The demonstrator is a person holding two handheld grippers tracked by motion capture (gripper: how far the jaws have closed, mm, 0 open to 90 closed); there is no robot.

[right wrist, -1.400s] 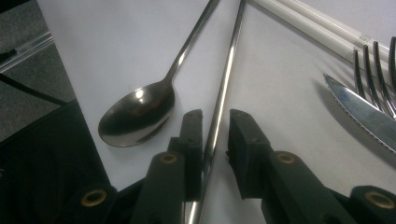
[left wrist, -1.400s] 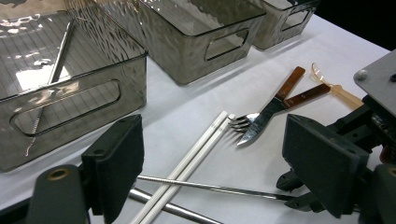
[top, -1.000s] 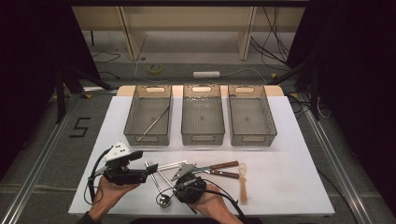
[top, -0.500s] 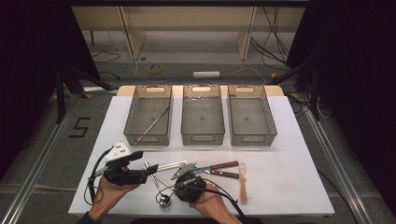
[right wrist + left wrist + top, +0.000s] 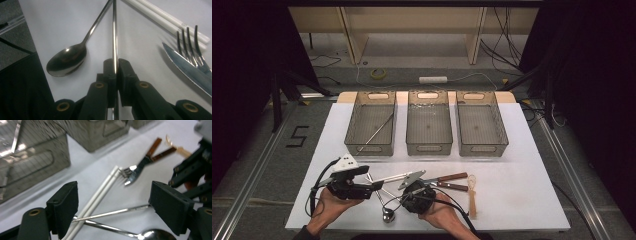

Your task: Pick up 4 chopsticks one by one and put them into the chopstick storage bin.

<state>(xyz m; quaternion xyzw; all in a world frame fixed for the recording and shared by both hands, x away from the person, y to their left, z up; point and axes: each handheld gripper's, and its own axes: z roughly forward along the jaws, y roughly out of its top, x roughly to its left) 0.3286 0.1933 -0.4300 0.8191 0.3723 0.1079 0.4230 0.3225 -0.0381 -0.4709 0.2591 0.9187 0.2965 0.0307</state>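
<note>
A: Left gripper [image 5: 112, 212] stands wide open, empty, just left of the thin steel chopstick [image 5: 114, 32].

B: And the right gripper [image 5: 116, 72]?

A: Just clamped shut on that chopstick, which lies on the white table [image 5: 522, 190] between the steel spoon [image 5: 66, 60] and the white plastic chopsticks [image 5: 165, 21].

B: I'd lift it level and slowly, clear of the spoon's handle, gripping firmly since the rod looks slippery.

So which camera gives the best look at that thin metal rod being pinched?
The right gripper view: the metal rod runs straight between the shut right hand-held gripper. The left gripper view shows it crossing the white chopsticks; in the high view it's tiny.
</note>
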